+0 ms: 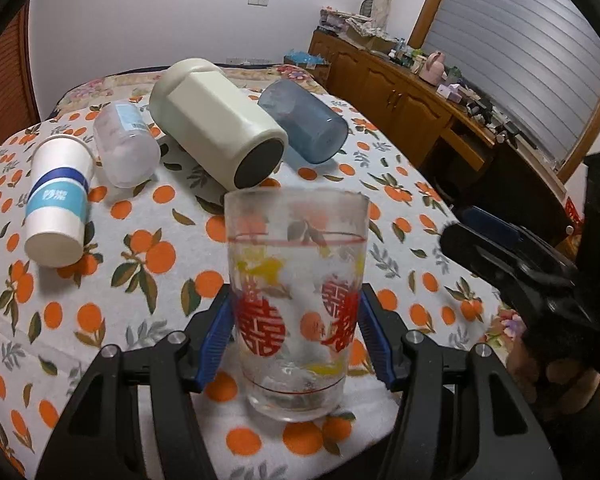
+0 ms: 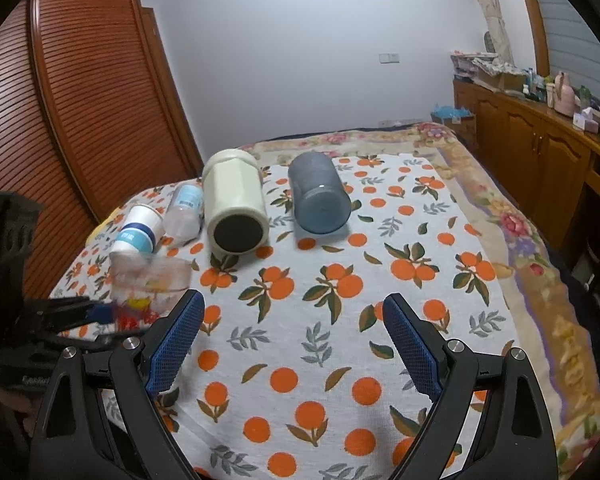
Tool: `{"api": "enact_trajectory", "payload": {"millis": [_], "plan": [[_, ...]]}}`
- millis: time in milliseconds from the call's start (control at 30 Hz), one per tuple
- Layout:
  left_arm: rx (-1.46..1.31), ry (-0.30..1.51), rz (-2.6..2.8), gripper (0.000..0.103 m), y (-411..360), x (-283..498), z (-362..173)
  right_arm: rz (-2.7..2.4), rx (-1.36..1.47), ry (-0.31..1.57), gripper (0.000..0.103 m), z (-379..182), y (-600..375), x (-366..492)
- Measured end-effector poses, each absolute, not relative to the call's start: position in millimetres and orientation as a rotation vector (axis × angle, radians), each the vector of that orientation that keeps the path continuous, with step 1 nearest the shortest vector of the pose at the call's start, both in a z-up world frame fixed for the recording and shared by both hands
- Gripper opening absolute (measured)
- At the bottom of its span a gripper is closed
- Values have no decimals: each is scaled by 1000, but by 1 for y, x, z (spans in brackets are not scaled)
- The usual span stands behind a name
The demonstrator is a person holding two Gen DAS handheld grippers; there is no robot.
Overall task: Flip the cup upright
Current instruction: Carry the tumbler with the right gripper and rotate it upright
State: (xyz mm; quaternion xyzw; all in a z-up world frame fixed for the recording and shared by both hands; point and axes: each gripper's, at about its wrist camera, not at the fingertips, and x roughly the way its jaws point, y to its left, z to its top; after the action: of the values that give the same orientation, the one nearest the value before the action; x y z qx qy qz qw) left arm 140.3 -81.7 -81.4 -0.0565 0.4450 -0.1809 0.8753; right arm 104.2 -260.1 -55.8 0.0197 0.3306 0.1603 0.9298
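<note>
left tongs [image 1: 296, 320] level, around upright glass [image 1: 296, 300]

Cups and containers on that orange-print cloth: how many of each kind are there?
Clear glass tumbler with red print, upright in the left gripper: 1
Paper cup, lying down: 1
Clear plastic bottle, lying down: 1
Cream jar, lying down: 1
Blue plastic cup, lying down: 1
Total: 5

- A paper cup [image 1: 58, 204] is lying on the orange-print cloth [image 2: 340, 320].
- A cream bottle [image 1: 216, 120] is lying between a frosted bottle [image 1: 126, 146] and a blue tumbler [image 1: 304, 126].
</note>
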Motion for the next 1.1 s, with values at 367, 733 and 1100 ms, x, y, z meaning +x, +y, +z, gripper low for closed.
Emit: {"api": "enact_trajectory", "payload": {"millis": [367,733,1100], "plan": [[-122,994,-345,59,-76,159,-98,321,32,701,93,-60,-257,109],[-126,899,-329,66,-61,151,-73,330,22,697,93,-54,-249,111],[-98,782,-227,73,-31,129,-51,382,9,741,93,-59,-220,112]]}}
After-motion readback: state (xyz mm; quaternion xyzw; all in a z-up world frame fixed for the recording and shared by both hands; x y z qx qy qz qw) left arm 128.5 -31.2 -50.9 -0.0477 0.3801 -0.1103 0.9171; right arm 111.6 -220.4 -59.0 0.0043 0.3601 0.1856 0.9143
